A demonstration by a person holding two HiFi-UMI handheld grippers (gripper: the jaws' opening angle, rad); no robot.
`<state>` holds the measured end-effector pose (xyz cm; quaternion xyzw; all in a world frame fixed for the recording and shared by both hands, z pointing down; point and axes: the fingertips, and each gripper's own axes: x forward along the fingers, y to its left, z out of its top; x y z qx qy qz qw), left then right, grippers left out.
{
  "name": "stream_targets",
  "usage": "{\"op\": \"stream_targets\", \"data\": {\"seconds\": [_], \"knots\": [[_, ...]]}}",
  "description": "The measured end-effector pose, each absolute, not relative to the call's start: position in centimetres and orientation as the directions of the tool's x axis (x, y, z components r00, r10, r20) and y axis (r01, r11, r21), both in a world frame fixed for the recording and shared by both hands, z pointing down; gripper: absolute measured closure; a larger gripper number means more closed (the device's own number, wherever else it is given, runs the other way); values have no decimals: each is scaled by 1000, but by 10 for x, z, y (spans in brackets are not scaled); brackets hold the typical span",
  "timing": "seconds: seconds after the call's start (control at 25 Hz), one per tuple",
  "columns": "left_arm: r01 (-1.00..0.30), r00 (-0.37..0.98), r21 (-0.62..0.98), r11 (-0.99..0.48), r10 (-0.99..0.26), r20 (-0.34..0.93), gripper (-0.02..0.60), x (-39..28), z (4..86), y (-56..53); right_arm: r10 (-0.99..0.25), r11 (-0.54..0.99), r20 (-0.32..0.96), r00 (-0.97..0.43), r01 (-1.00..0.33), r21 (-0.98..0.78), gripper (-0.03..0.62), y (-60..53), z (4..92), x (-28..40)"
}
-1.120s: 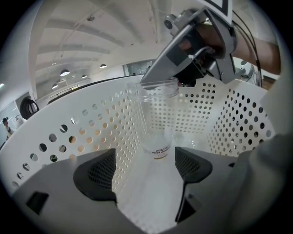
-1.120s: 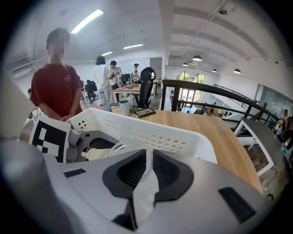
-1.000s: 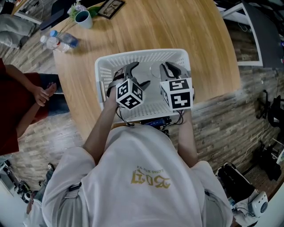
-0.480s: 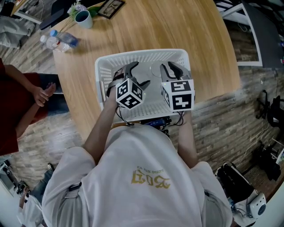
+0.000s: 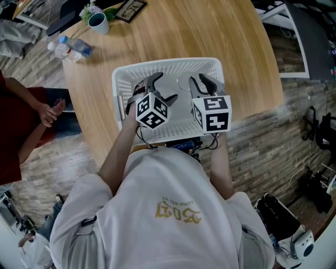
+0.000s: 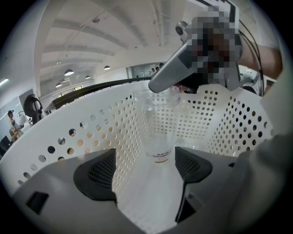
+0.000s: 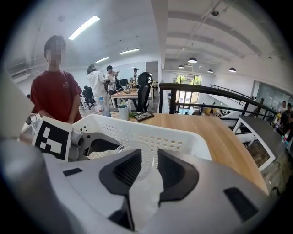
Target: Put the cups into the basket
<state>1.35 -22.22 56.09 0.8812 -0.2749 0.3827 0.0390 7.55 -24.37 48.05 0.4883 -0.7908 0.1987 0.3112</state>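
A white perforated basket [image 5: 121, 79] stands on the wooden table [image 5: 236, 63], and both grippers reach into it. A clear plastic cup [image 6: 156, 123] stands upright on the basket floor, just past the wide-apart pads of my left gripper [image 6: 145, 159], which touch nothing. In the head view the cup [image 5: 183, 83] shows between my left gripper [image 5: 160, 86] and my right gripper [image 5: 201, 80]. My right gripper [image 7: 149, 167] has just been opening its jaws. The cup's rim [image 7: 137, 157] sits beyond and partly behind the left pad, which does not press on it.
A green mug [image 5: 98, 22], a water bottle [image 5: 71, 48] and a picture frame [image 5: 131, 9] sit at the table's far left. A person in a red shirt [image 5: 16, 121] stands by the left edge. The basket wall [image 7: 151, 135] rises close ahead of the right gripper.
The right gripper's fingers stand slightly wider apart than before. Both hands and the basket have kept their places.
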Motion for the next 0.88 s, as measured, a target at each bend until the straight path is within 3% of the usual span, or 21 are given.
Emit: {"op": "stream_targets", "data": {"seconds": [0.88], "knots": [[-559,665,-60,-827,-490,563,186,17,501,-204,-712,413,599,-366,-909,-65,490,-229,461,82]]}}
